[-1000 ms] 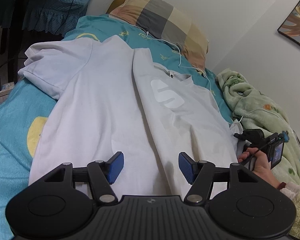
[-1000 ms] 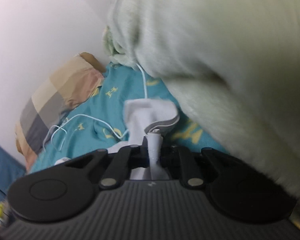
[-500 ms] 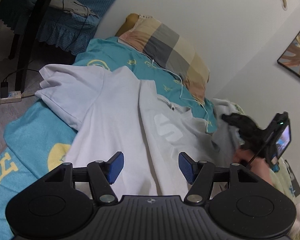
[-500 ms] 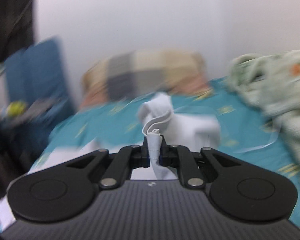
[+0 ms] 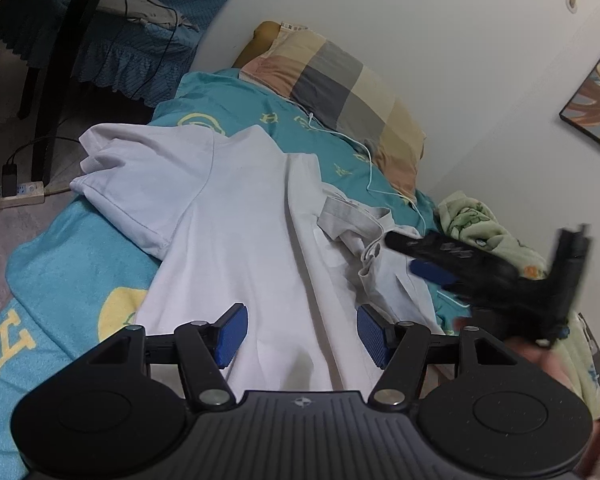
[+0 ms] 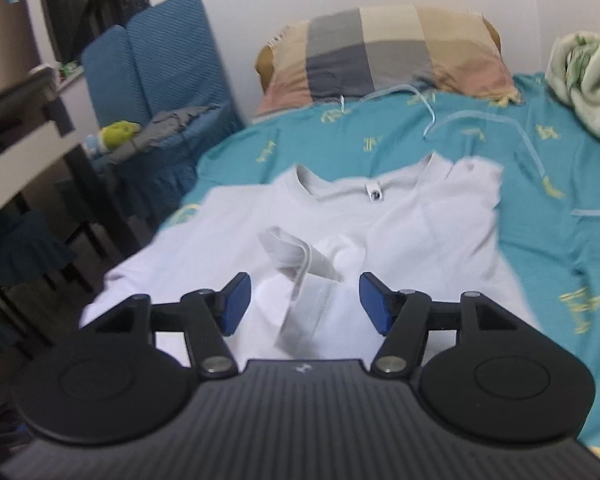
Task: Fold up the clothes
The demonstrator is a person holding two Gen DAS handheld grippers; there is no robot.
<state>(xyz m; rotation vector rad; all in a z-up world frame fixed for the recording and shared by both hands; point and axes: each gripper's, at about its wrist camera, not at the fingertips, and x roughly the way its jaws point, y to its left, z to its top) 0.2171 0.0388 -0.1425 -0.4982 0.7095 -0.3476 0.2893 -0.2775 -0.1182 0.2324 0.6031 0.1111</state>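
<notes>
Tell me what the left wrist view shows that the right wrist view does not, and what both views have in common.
Only the left wrist view shows the power strip on the floor, the framed picture on the wall, and the right tongs from outside, blurred. Only the right wrist view shows the collar label and the loose sleeve between open right tongs. Both show the white T-shirt, the checked pillow, the teal bedsheet and the green blanket.

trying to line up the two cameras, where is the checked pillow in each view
Left wrist: checked pillow lies upper centre, against the wall, beyond the white t-shirt.
Right wrist: pillow lies top centre, at the head of the bed.
Shared landmark: the white cable on the teal bedsheet, just below the pillow in both.
</notes>
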